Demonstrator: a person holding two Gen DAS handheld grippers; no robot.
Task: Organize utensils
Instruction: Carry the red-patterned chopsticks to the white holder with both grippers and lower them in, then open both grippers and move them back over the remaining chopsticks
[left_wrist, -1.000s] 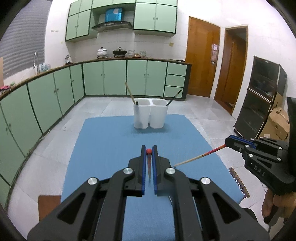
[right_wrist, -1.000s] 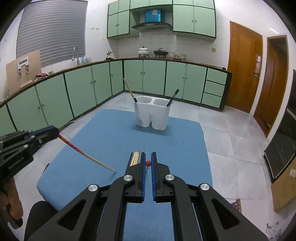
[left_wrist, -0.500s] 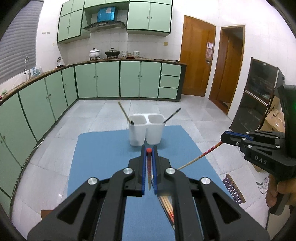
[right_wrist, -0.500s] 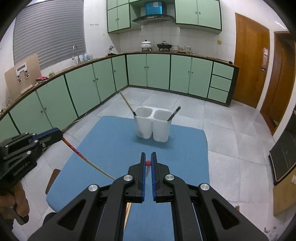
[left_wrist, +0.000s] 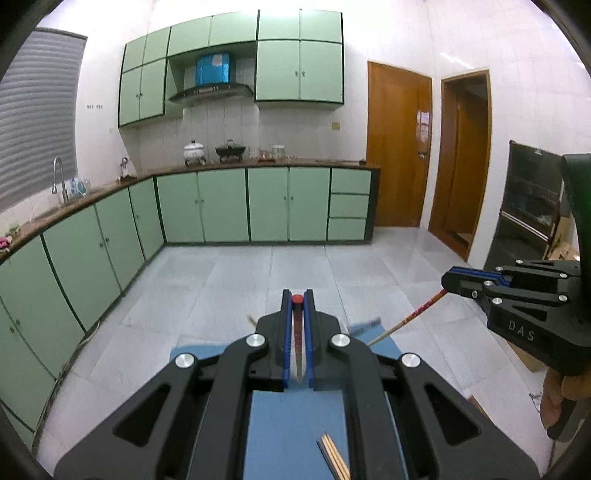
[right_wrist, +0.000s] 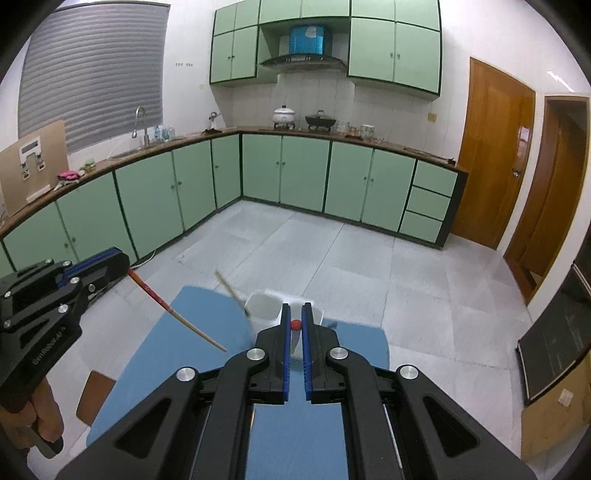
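My left gripper (left_wrist: 297, 295) is shut on a red-ended chopstick (left_wrist: 296, 332) held along its fingers; it also shows in the right wrist view (right_wrist: 122, 264) with the chopstick (right_wrist: 177, 315) slanting down-right. My right gripper (right_wrist: 295, 314) is shut on a second red-tipped chopstick (right_wrist: 295, 325); in the left wrist view it (left_wrist: 448, 278) holds that chopstick (left_wrist: 406, 319) slanting down-left. The white two-cup holder (right_wrist: 264, 308) stands on the blue mat (right_wrist: 192, 354), partly hidden behind my right fingers, a stick (right_wrist: 231, 290) leaning out. Loose chopsticks (left_wrist: 332, 456) lie on the mat.
The blue mat (left_wrist: 295, 424) covers a small table over a grey tiled floor. Green cabinets (right_wrist: 295, 177) line the far and left walls. Wooden doors (right_wrist: 491, 155) stand at the right. A brown stool corner (right_wrist: 94, 395) shows below the mat's left edge.
Both grippers have risen and tilted up with their chopsticks. The mat and holder have dropped low in both views; the holder is now hidden behind my left gripper.
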